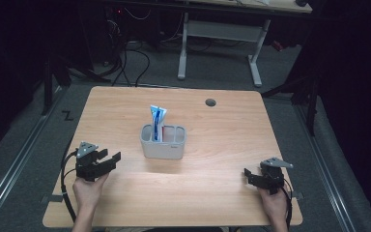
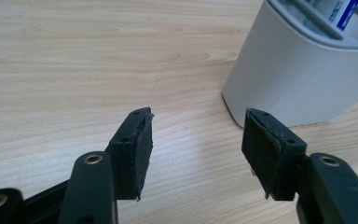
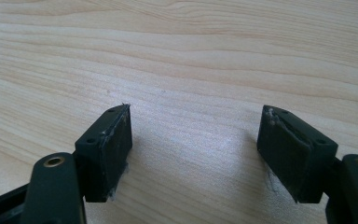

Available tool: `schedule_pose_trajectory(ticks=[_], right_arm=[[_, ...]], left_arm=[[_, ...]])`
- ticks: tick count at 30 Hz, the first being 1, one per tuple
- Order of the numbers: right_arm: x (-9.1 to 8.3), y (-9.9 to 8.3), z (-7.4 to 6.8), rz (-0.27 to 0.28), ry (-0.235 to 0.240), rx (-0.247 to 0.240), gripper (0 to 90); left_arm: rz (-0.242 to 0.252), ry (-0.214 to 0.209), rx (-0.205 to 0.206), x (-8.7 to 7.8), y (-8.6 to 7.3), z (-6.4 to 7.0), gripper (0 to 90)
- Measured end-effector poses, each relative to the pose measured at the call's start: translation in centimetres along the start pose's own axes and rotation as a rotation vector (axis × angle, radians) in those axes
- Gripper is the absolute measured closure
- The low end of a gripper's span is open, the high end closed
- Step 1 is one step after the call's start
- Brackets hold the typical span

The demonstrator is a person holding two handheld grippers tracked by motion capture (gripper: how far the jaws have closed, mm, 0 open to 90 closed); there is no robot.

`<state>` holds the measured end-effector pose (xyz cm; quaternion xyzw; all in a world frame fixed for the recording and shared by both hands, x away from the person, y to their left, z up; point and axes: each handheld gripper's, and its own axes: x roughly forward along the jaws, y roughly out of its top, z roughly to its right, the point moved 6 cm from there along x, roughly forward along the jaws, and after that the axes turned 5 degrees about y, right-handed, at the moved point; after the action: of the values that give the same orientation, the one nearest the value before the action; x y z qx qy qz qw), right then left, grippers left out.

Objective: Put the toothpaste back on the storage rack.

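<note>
— Where is the organizer?
— The white organizer [image 1: 163, 142] stands mid-surface [image 1: 222, 145], a blue-and-white tube [image 1: 157, 121] upright in its left compartment.
— And the grippers?
— Left gripper [image 1: 110, 159] and right gripper [image 1: 248, 175] sit wide apart, both empty.

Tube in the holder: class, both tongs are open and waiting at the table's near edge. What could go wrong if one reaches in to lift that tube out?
1. The tube leans in the holder's left compartment; pulled at an angle, it may snag and tip the light-looking holder.
2. The left tongs sit close to the holder, so reaching in could knock it.
3. The right tongs lie farther away and could not steady it quickly.
</note>
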<state>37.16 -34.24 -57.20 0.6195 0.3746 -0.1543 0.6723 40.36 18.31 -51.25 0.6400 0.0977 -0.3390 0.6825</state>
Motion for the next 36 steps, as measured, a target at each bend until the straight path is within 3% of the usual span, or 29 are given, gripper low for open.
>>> schedule_pose_trajectory(ticks=[17,27,36], right_arm=[[0.0,0.0,0.0,0.000,0.001,0.000,26.4],[0.0,0.0,0.0,0.000,0.001,0.000,26.5],[0.0,0.0,0.0,0.000,0.000,0.000,26.5]], left_arm=[[-0.056,0.051,0.022,1.4,-1.8,-0.7,44.0],[-0.076,0.090,0.061,2.5,-3.0,-0.9,43.2],[-0.053,0.123,0.080,2.9,-3.5,-1.0,43.1]])
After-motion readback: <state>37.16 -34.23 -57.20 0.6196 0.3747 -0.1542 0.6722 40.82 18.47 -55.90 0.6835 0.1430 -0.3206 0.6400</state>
